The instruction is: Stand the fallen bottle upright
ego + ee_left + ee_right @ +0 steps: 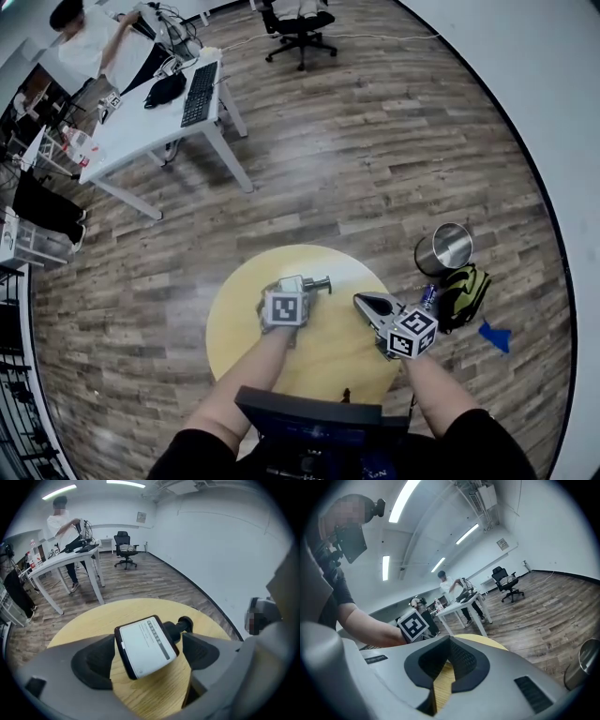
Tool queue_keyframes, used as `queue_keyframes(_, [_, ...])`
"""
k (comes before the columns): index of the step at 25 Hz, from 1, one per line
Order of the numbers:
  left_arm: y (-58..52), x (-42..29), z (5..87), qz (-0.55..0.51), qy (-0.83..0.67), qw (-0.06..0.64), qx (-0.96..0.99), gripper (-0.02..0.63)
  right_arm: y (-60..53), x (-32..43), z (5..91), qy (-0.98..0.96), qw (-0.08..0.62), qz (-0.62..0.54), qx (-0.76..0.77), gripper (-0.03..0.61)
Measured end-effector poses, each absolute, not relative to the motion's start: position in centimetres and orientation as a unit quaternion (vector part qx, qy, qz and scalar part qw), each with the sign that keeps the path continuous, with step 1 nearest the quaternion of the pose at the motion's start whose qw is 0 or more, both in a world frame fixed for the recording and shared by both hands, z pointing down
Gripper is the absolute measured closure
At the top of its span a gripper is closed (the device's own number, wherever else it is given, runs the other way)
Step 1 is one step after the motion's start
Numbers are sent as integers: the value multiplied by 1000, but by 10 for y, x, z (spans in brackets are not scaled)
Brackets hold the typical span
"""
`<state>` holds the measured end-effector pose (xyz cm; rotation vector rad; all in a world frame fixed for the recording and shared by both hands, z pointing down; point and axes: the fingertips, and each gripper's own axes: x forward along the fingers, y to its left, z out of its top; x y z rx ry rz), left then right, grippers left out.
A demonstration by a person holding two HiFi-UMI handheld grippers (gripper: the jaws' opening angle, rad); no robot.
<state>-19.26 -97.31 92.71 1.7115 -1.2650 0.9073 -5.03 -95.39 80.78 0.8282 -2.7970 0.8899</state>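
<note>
While the left tongs [150,654] sit wide open, the fallen bottle [143,644] lies on its side right between them on the round yellow tabletop [93,620], pump end pointing away, pads not squeezing it. Right tongs [450,641] are pinched shut on nothing, near the tabletop's right edge.
</note>
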Motion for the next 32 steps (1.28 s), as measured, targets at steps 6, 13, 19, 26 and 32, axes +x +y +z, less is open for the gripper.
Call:
queue_keyframes(6, [-970,-196,939,349,-496,414,679,152,-956,-41,810,-915,43,294,274,565])
queue_keyframes(13, [-971,-199,928,303,-464,424,717,181,-957,-36,809,-914,40,298,274,565])
queue_keyframes(19, [-969,-211,922,225,-432,474,734,181,-957,-44,809,-912,36,304,272,565])
queue_keyframes(26, [-962,-226,927,141,-403,538,727,187,-954,-62,808,-915,37,306,262,565])
queue_keyframes(32, [-956,-230,931,108,-386,566,721,187,-949,-73,809,-916,39,306,256,565])
